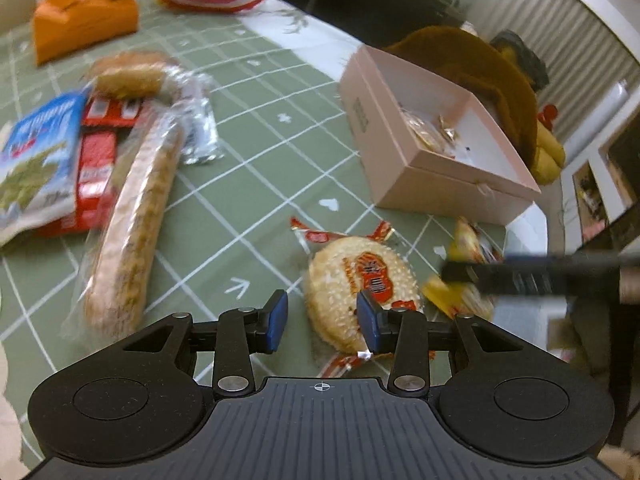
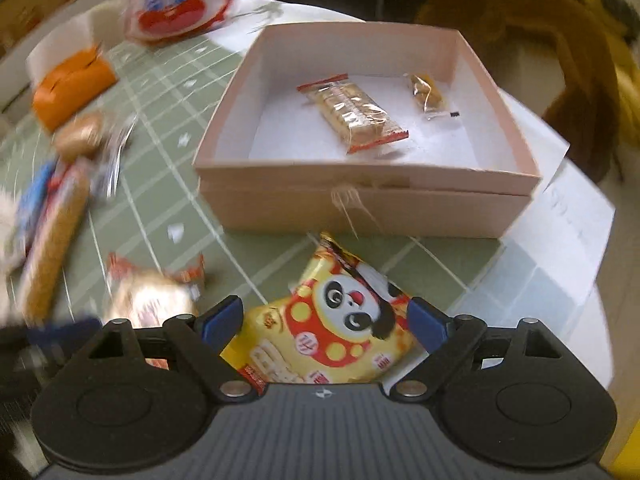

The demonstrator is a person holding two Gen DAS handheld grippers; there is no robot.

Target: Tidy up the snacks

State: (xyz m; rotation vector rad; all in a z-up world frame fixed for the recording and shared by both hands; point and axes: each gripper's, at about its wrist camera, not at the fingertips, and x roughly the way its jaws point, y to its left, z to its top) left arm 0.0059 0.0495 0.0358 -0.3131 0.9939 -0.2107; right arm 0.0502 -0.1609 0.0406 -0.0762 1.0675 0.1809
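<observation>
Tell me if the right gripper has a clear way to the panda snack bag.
Probably yes: the right gripper stands open with the panda snack bag between its fingers, and nothing covers the bag.

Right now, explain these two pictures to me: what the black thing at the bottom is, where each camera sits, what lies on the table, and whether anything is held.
The black shape at the bottom of each picture is a hand-held two-finger gripper with blue pads; a person carries one in each hand. A camera on each looks forward along its fingers.

Left-hand view: the left gripper hovers open over a round wrapped rice cracker that lies on the green checked tablecloth.

Right-hand view: the right gripper stands wide open around a yellow panda snack bag, its pads not visibly pressing it. Behind is a pink box that holds a biscuit pack and a small wrapped sweet.

More snacks lie to the left. Nothing is held.
</observation>
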